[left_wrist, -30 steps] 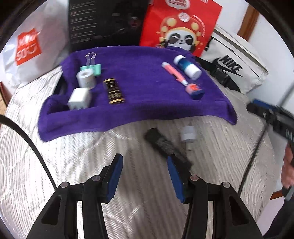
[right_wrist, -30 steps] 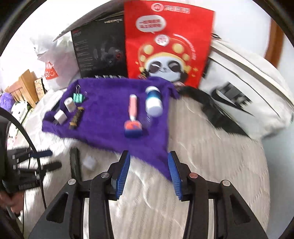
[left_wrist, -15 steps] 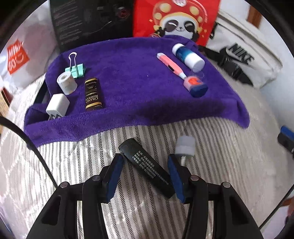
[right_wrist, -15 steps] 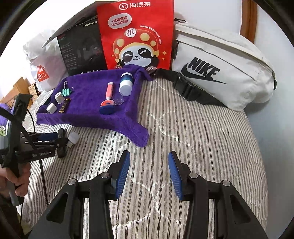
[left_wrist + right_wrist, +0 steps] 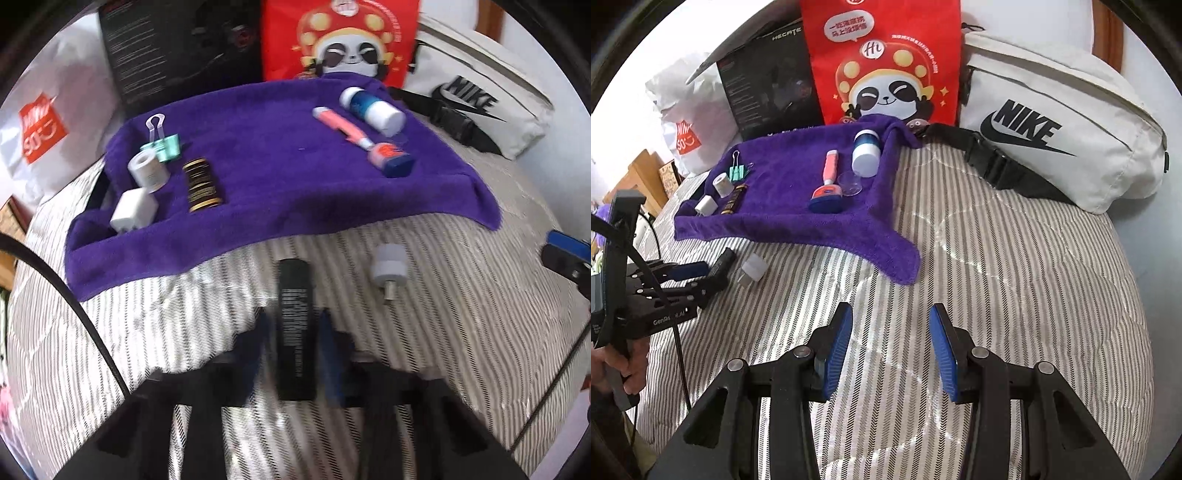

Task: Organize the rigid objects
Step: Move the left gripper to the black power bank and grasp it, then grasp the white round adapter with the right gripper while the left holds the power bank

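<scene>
Purple towel [image 5: 280,177], grey-striped quilt [image 5: 1015,280], black bar [image 5: 295,332], red panda bag [image 5: 886,62]

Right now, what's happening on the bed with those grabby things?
A person is tidying small things onto a purple towel. The left tongs have just closed on a black stick lying on the striped blanket. The right tongs are open and empty. A white plug waits on the blanket beside the stick.

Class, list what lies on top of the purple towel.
On the purple towel: binder clip, tape roll, white charger, dark tube, pink brush, blue-white bottle, clear cap. Whatever is beneath the towel stays covered.
</scene>
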A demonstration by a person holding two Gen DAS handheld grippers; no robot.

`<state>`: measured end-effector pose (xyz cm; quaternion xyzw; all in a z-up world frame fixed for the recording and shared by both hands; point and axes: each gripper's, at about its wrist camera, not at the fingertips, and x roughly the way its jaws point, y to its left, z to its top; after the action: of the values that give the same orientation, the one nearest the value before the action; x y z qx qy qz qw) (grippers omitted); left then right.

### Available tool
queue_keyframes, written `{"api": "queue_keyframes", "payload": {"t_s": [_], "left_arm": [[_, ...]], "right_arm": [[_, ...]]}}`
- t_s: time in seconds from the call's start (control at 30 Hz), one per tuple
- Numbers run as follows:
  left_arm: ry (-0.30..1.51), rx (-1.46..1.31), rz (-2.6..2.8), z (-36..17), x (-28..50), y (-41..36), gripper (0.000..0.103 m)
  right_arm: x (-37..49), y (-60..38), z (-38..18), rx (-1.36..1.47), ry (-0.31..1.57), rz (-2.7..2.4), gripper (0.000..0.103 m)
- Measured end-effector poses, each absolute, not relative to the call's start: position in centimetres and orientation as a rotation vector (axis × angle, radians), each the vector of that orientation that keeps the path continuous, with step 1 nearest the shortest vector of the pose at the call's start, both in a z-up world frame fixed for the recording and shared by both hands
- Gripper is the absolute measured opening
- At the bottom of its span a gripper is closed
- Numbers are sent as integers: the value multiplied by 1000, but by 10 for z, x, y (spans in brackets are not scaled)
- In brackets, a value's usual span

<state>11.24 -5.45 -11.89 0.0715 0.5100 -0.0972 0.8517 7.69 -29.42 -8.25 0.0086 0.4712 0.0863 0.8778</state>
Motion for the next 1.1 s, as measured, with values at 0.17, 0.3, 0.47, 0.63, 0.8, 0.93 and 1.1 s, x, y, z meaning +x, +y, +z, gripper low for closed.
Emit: {"api": "queue_keyframes", "payload": {"t_s": [0.17,0.3,0.47,0.63,0.8,0.93,1.1], "left_arm": [[1078,152,-223,-118,115,-53,21],[1049,164,-218,-119,114,-56,21],[1055,137,-238,-118,114,-46,21],[1057,146,-197,-119,99,-20,21],[1060,129,-143,-119,87,12,21],[1060,99,-114,-120,79,36,21],[1045,65,-118,-121,74,46,21]], "right_arm": [[75,-292,-85,24,990,187,43],[76,-282,-87,12,998,205,43],[79,-262,-90,-5,1013,251,43],[81,-244,-92,-18,1000,312,43],[87,-224,-97,-32,994,366,43],[90,-203,-102,-73,986,410,43],[94,-181,-110,-179,975,449,43]]}}
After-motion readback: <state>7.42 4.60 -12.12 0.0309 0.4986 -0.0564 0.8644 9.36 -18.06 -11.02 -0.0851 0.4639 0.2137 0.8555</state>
